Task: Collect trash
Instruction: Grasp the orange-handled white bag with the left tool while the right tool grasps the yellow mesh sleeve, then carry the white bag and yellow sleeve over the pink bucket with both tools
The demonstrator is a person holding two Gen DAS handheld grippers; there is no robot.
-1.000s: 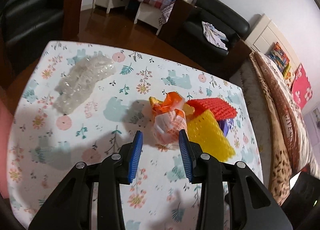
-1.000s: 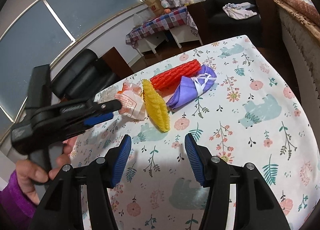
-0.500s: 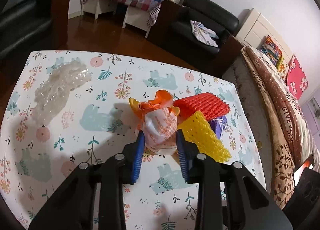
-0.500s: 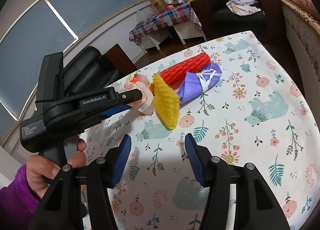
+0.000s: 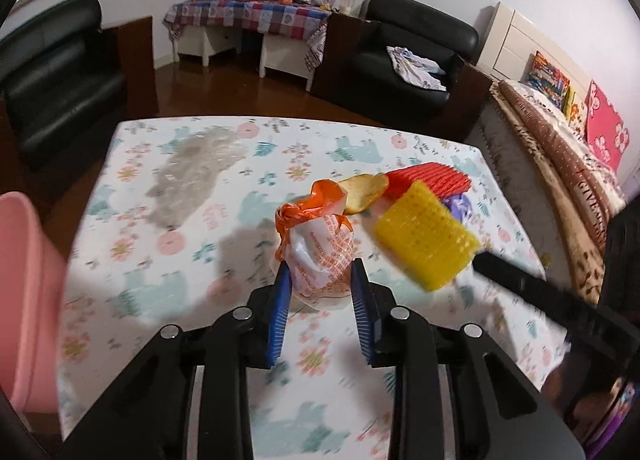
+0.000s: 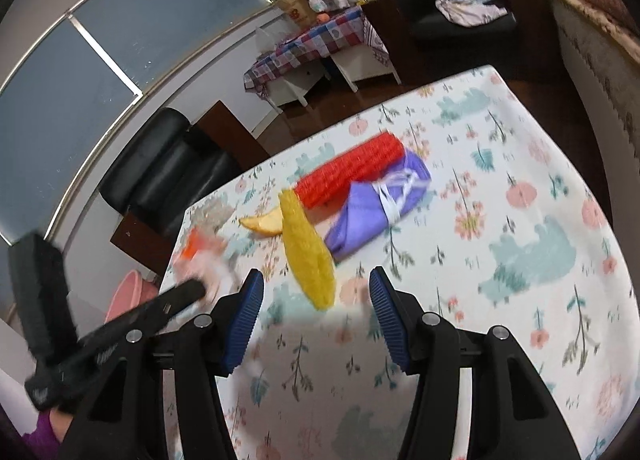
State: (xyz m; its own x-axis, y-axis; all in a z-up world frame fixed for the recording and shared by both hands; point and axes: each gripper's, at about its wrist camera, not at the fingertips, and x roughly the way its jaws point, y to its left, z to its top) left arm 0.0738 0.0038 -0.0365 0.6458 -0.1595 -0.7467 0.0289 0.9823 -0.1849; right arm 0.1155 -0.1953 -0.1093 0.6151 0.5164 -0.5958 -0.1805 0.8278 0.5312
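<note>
The left gripper (image 5: pixel 320 280) is clamped on a knotted plastic bag (image 5: pixel 320 256), white with orange print and an orange tied top. The two blue pads press on the bag's sides. The bag seems lifted a little over the table (image 5: pixel 132 296) with the flower and bear cloth, but I cannot tell if its bottom touches the cloth. Behind the bag lies a piece of fruit peel (image 5: pixel 366 188). To the right of it are a yellow foam net (image 5: pixel 426 246), a red foam net (image 5: pixel 434 180) and a purple bag (image 5: pixel 458 204), close together. A clear piece of bubble wrap (image 5: pixel 196 176) lies well apart, on the far left part of the table. A pink bin (image 5: pixel 24 300) stands at the left edge.

The right gripper (image 6: pixel 316 318) is spread wide and holds nothing. It hangs over the cloth, near the end of the yellow foam net.
</note>
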